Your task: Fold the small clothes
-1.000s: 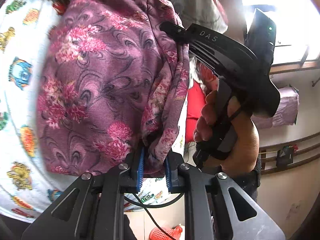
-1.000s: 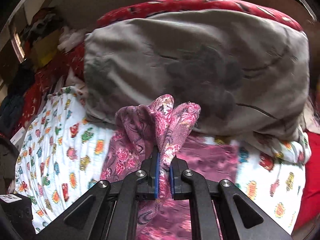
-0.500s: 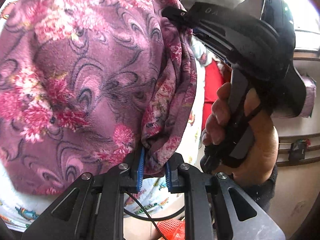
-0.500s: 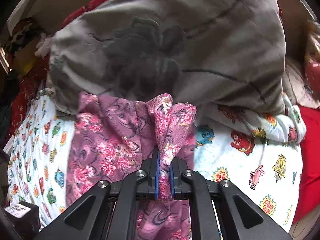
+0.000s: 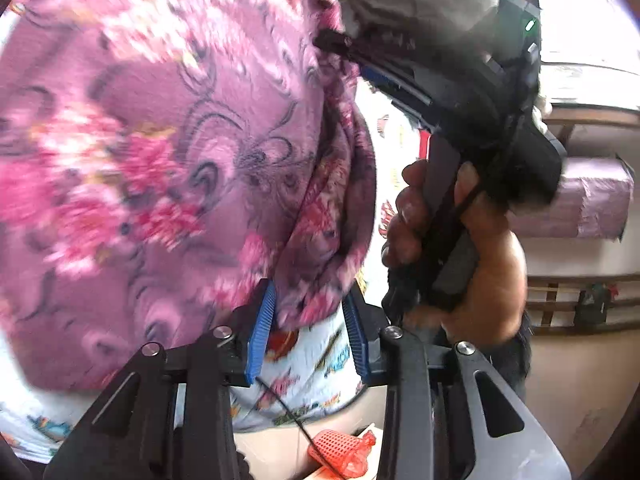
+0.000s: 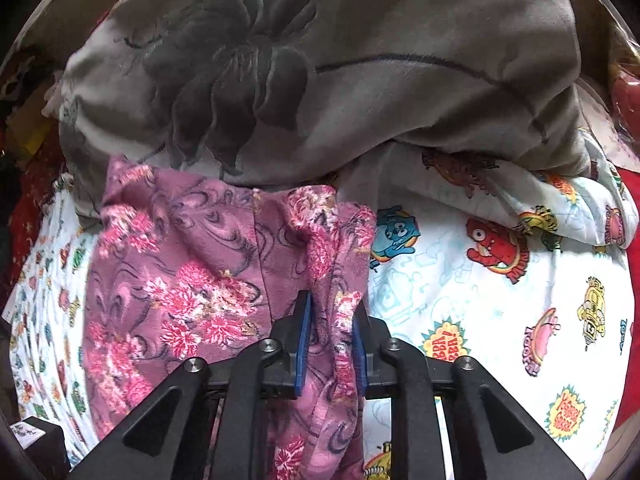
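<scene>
A purple garment with pink flowers (image 5: 160, 160) lies spread on the cartoon-print bed sheet (image 6: 480, 300). My left gripper (image 5: 310, 300) holds its blue pads around the garment's near folded edge; its jaws are opening and a gap shows beside the cloth. My right gripper (image 6: 331, 312) straddles a bunched fold of the same garment (image 6: 180, 280), and its jaws are opening too, with the cloth loose between the pads. In the left wrist view the right gripper (image 5: 460, 100) appears from the side, held by a hand (image 5: 480, 280).
A large grey blanket with a dark flower pattern (image 6: 320, 60) lies heaped at the garment's far edge. Red fabric (image 6: 632, 240) borders the sheet at right. Below the bed's edge sits a red mesh item (image 5: 340, 448). A shelf and window (image 5: 580, 60) are at right.
Both grippers have come down with the garment, which now lies on the sheet. Both pairs of pads, pressed on the cloth before, have spread apart.
</scene>
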A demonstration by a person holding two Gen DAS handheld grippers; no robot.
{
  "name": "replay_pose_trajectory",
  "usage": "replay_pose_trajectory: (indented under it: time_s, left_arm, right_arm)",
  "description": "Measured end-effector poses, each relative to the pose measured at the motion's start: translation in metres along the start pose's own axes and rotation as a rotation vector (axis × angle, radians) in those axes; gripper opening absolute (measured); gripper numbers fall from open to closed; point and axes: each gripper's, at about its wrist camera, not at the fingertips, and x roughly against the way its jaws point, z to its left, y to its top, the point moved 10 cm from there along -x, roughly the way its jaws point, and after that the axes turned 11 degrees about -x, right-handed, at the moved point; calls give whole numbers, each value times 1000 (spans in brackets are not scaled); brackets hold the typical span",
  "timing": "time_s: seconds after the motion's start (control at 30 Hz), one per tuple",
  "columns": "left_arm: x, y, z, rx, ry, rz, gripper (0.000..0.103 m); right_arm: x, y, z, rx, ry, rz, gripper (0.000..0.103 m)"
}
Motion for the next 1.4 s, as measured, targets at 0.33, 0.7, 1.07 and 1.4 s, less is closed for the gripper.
replay_pose_trajectory:
  time_s: [0.33,0.7,1.07,1.4]
  left_arm:
    - [117,15,108,129,152,-254,49]
    - [81,-12,105,120,165,-176,55]
    - [80,-11,110,145,204,-145,29]
    - [108,2,75,12,165,-241,29]
  right_arm:
    - [77,-40,-41,-119,229,-26,46]
    - [89,-112,-24,-206,410,89,52]
    - [111,-107,-15,-168,464,-46,10]
    - [94,-112,-62,-276,330,-44,24]
